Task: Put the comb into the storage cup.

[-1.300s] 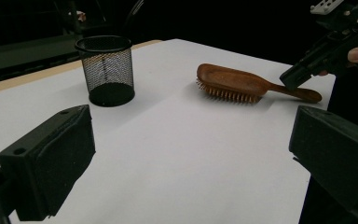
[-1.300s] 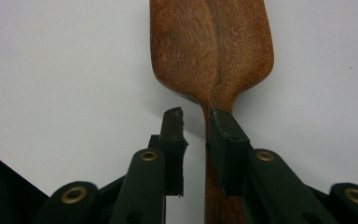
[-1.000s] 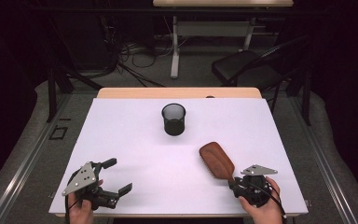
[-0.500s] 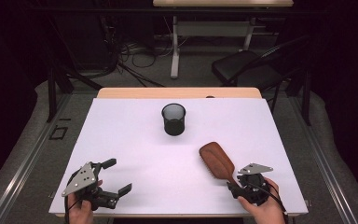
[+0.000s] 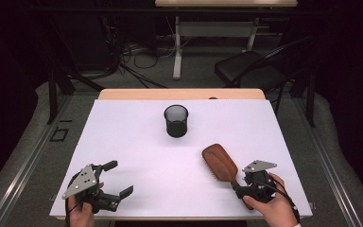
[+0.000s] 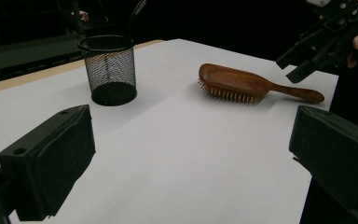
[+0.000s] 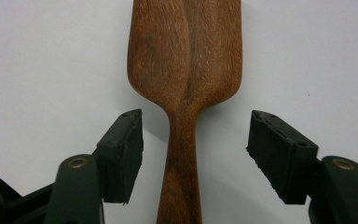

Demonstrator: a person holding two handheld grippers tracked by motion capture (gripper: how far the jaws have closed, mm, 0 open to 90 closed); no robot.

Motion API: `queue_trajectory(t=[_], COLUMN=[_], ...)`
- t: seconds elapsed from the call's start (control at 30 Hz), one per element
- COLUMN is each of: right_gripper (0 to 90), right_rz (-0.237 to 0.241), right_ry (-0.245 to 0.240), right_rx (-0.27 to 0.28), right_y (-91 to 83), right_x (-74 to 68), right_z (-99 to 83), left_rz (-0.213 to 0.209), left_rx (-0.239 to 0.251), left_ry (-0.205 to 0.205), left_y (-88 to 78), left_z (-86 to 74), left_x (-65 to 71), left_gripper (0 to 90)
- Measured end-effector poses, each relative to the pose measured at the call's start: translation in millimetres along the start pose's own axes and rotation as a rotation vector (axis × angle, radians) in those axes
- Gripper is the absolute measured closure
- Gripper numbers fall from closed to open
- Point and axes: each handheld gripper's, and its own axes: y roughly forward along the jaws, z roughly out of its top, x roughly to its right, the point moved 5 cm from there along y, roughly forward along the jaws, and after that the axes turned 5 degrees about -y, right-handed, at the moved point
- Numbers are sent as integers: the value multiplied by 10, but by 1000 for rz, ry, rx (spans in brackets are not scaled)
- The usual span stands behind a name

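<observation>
A brown wooden hairbrush (image 5: 220, 162) lies bristles down on the white table (image 5: 137, 142), its handle pointing at the near right corner. My right gripper (image 5: 242, 188) is at that handle. In the right gripper view the handle (image 7: 182, 154) runs between the two pads (image 7: 123, 154) with a gap on each side. These jaws have just been opening, and my right gripper (image 7: 196, 142) is open. A black mesh cup (image 5: 176, 120) stands upright behind the table's middle. My left gripper (image 5: 118, 178) rests at the near left, open and with nothing between its fingers.
From the left gripper (image 6: 191, 158) I see the cup (image 6: 108, 70) at far left, the brush (image 6: 235, 84) ahead and the right gripper (image 6: 319, 44) at upper right. Beyond the table's wooden far edge (image 5: 179, 93) stand a dark chair (image 5: 250, 68) and cables on the floor.
The right gripper's jaws have spread away from the brush handle. The brush, the cup and the left gripper are where they were.
</observation>
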Motion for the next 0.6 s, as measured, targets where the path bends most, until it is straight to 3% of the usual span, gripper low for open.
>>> queue_trajectory(t=[0.17,0.23,0.43,0.6], right_gripper=[322,287,271,276], right_rz=[23,7,27,31], right_ry=[29,-4,-4,-50], right_rx=[-30,-65,-106,-189], right_y=[24,51,104,139], right_x=[-3,18,64,100], right_z=[7,13,11,-4], left_rz=[-1,-3,-3,1], left_rx=[-1,-1,-2,1], left_ry=[0,1,-2,-3], left_y=[5,6,5,10], left_z=[-1,-1,-3,-5], left_x=[4,2,2,2], left_gripper=[3,3,3,3])
